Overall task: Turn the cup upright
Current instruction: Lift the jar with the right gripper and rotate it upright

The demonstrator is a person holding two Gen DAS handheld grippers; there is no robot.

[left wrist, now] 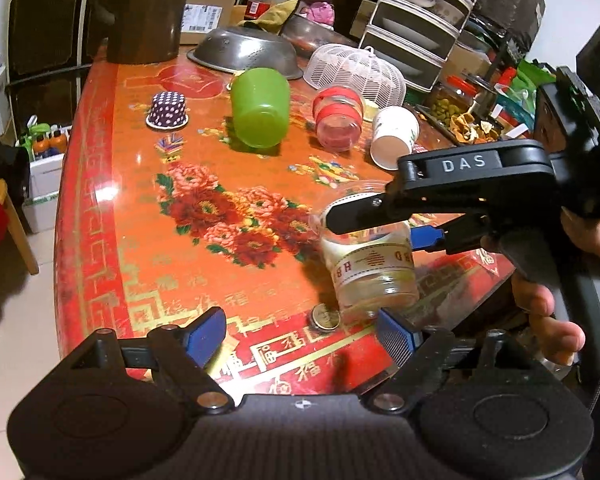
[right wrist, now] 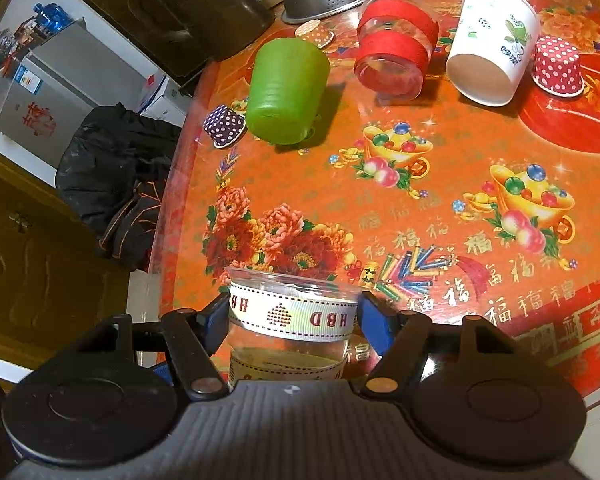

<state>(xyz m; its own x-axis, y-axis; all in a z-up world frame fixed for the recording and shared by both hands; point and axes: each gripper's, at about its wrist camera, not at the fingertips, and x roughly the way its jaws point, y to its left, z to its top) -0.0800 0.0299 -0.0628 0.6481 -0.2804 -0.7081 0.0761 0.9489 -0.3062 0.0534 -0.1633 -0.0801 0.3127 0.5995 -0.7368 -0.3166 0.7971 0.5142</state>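
Holding the clear plastic cup [left wrist: 370, 256] near the table's [left wrist: 112, 216] near edge, the right gripper [left wrist: 384, 224] reaches in from the right in the left wrist view, one black finger across the cup's upper part and a blue pad on its far side. The cup looks roughly upright here, rim up, with a ribbon marked HBD round its wall; whether its base touches the tabletop I cannot tell. A coin-like disc [left wrist: 326, 317] lies just beside its foot. The left gripper [left wrist: 298, 334] sits low in front of the cup with its blue pads spread wide and nothing between them.

In the right wrist view the cup [right wrist: 292, 320] sits between the right gripper's [right wrist: 294, 322] two blue pads, which press its sides at the ribbon band, so the tongs are closed to the cup's width. Further off lie a green cup [right wrist: 284, 94], a red-banded clear cup [right wrist: 394, 58] and a paper cup [right wrist: 492, 42], all on their sides.

The cup appears thin-walled, light and easily squashed, probably slick where bare. The ribbon band, mid-wall, seems the best hold: gentle squeeze, no more.
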